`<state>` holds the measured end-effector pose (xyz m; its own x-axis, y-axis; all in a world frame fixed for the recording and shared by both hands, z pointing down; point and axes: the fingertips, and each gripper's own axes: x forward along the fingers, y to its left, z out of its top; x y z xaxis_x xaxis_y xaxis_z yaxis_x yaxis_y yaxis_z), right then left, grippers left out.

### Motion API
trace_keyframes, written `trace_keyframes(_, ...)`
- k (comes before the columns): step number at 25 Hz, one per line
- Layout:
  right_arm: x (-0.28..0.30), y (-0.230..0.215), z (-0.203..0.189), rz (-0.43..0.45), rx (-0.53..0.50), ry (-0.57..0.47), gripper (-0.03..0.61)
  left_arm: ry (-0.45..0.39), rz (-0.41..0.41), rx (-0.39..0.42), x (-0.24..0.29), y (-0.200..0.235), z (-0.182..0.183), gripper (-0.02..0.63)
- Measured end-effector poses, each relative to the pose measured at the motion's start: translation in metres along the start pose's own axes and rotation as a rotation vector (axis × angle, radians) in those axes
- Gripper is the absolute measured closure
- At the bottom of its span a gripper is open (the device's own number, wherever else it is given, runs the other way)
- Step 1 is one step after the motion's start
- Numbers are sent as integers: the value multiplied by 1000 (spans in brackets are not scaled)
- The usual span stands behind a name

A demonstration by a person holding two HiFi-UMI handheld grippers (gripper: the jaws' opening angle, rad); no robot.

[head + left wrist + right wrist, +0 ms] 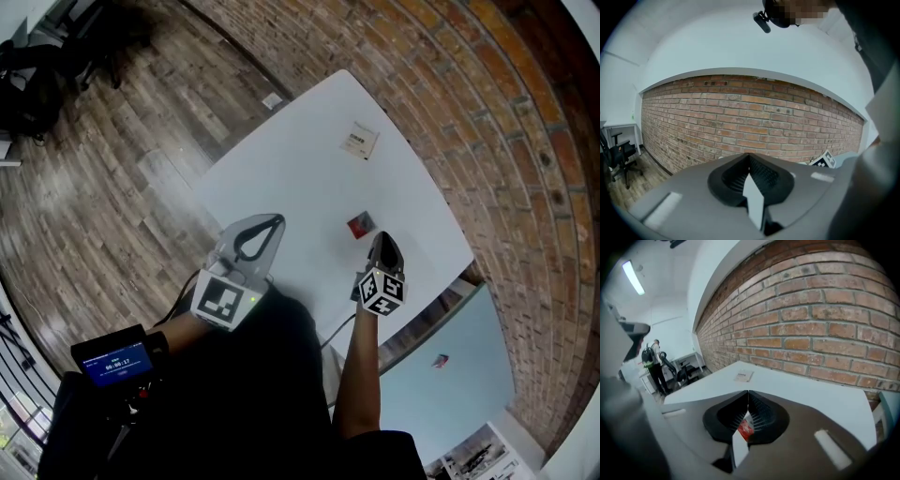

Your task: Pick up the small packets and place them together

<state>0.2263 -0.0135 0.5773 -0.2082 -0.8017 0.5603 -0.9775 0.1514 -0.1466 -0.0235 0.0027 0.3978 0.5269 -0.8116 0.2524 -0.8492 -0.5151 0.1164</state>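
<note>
While the wood floor fills the left of the head view, the white bench runs from the middle out to the right, up against a brick wall. The left gripper hangs over the near left part of the bench. Its jaws are closed tip to tip and nothing is caught between them. Further right, a small red packet lies flat on the bench. A pale packet lies well apart from it, toward the far edge near the wall. The right gripper sits just beside the red packet, on its right, with the tips pointing past it. Its jaws also meet at the tips. In the right gripper view the red packet shows through the oval gap behind those tips, lying on the bench below and not pinched.
</note>
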Motion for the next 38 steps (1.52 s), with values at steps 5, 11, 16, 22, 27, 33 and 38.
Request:
trace_keyframes(5,-38,20,40,10,-15,-122,577,-25,-26,2,7,-8,7,614)
trace_keyframes(11,-80,38,42,25,-32,-189,575,-60,-58,6,-4,-44,15,614)
trace_keyframes(16,-91,56,46,43,-28,-211,575,-79,-103,10,-1,-52,18,614)
trace_keyframes(22,-78,80,63,26,-25,-224,575,-96,-170,93,11,-37,26,614)
trace_keyframes(27,-59,103,85,-3,-34,-236,575,-115,-209,95,13,-10,37,614)
trace_keyframes(33,-31,121,104,-49,-34,-235,575,-103,-253,61,25,28,40,614)
trace_keyframes(38,-18,124,106,-75,-33,-204,554,-115,-289,55,26,41,43,614)
